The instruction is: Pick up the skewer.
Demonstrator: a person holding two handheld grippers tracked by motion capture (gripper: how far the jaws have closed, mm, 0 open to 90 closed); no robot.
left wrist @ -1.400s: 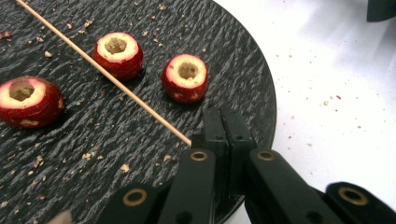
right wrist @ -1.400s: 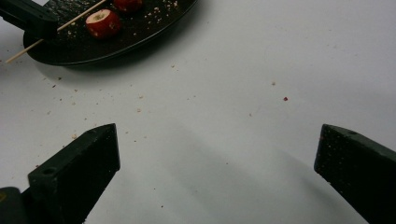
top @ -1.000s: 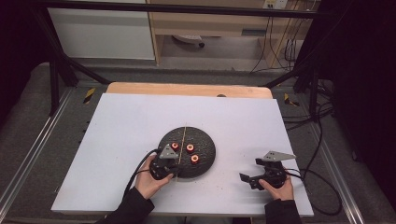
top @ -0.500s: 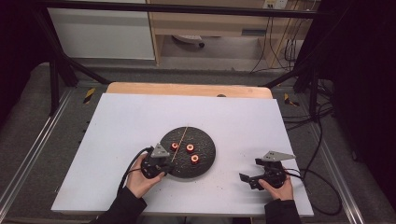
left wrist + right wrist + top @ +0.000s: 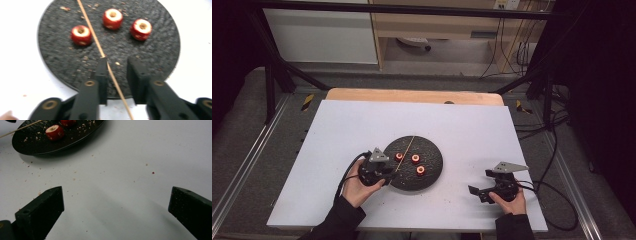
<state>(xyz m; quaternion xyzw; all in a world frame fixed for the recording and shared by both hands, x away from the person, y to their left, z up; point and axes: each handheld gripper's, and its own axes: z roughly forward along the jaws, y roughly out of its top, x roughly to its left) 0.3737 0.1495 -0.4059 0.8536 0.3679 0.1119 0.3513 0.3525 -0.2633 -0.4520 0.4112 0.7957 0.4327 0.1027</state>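
Our left tool [image 5: 116, 62] has just been opening its jaws, and the stick [image 5: 100, 47] now lies loose between them, brushing the left jaw while the right one stands clear. It rests slanting across the dark plate [image 5: 160, 57] straight ahead of the tool. Closing off-centre could flick the stick into the nearest fruit piece [image 5: 80, 34] or roll it onto the tabletop [image 5: 472, 130]. Our right tool [image 5: 116, 202] sits spread wide, well apart, pinching nothing. We count one stick, one plate, three red cored fruit pieces and two tools.
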